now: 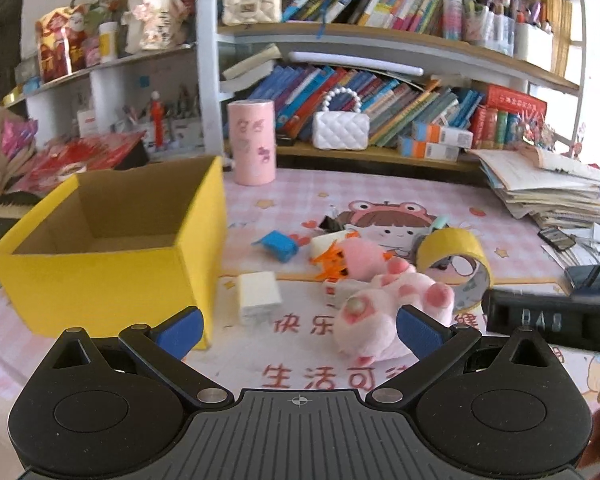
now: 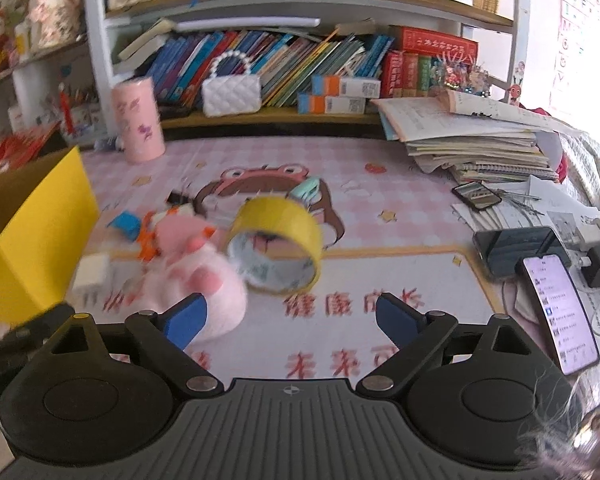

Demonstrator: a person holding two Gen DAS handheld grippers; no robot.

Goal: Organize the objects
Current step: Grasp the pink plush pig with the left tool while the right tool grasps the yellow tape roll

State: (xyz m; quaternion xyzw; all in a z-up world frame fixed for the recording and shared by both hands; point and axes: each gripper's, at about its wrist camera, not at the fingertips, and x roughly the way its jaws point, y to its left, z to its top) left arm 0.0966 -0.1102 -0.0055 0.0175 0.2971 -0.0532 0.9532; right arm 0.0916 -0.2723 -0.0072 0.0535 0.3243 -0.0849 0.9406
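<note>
An open, empty yellow box (image 1: 108, 248) stands at the left of the pink mat; it also shows in the right wrist view (image 2: 32, 232). Loose items lie in a pile: a pink plush paw (image 1: 384, 304) (image 2: 196, 276), a yellow tape roll (image 1: 456, 264) (image 2: 278, 246), a white charger cube (image 1: 258, 296) (image 2: 92, 274), a blue piece (image 1: 278, 245) (image 2: 126, 222) and an orange-and-white toy (image 1: 332, 260). My left gripper (image 1: 298, 326) is open, just before the paw and charger. My right gripper (image 2: 290, 318) is open and empty, just before the tape roll.
A pink cylinder (image 1: 251, 142) and a white quilted purse (image 1: 341, 128) stand at the back by the bookshelf. A stack of papers (image 2: 480, 140) lies at the right, with phones (image 2: 556, 312) and a power bank (image 2: 520, 250) nearby.
</note>
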